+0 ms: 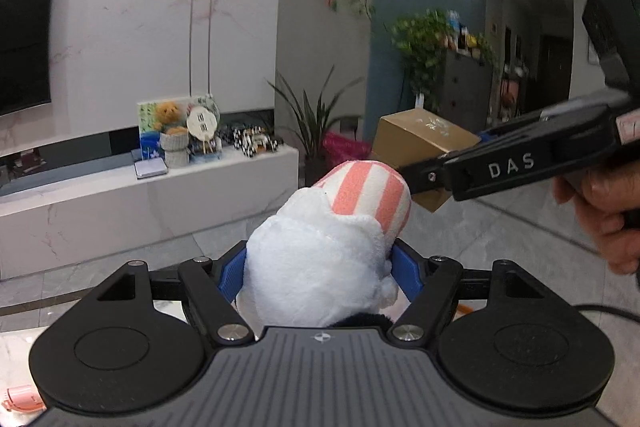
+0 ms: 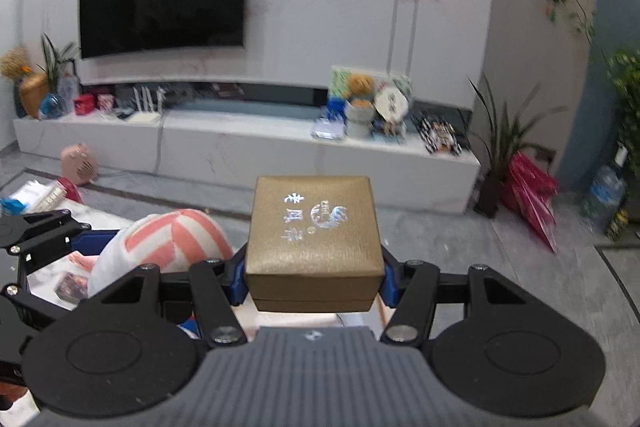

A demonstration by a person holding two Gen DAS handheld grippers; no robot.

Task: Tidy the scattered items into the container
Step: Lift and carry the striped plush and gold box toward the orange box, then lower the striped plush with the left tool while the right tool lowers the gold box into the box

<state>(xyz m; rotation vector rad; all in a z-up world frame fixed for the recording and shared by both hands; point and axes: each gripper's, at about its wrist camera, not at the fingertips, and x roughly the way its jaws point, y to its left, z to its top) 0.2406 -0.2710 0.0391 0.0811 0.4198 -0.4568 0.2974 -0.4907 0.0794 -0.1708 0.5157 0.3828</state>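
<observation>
Container nowhere in either view, so no telling which way the drop lies from either load.

Left tongs (image 1: 318, 269) clamped on a white plush toy (image 1: 320, 267), blue pads pressed into its sides at lower centre of the left wrist view. Long axis of the toy running forward and away from the camera, its pink-and-white striped end (image 1: 368, 195) foremost and tipped toward the upper right.

Right tongs (image 2: 310, 277) clamped on a gold gift box (image 2: 312, 239), gripped across its lower sides, lid uppermost with silver lettering facing the camera, box roughly level. In the left wrist view, same box (image 1: 420, 143) held aloft at centre right, just beyond and to the right of the striped end; touching or a hair apart, cannot tell. In the right wrist view, toy (image 2: 168, 243) low and left of the box, close alongside.

Both loads carried clear of any surface, floor (image 2: 460, 247) showing beyond them. Corner of a pale desk (image 2: 48, 267) at lower left of the right wrist view, small flat item lying on it.

Judged mid-carry, two items in hand. Neither hand visibly nearer a target. Worth keeping the loads apart while travelling side by side, since a knock could shift the soft toy in its grip.
</observation>
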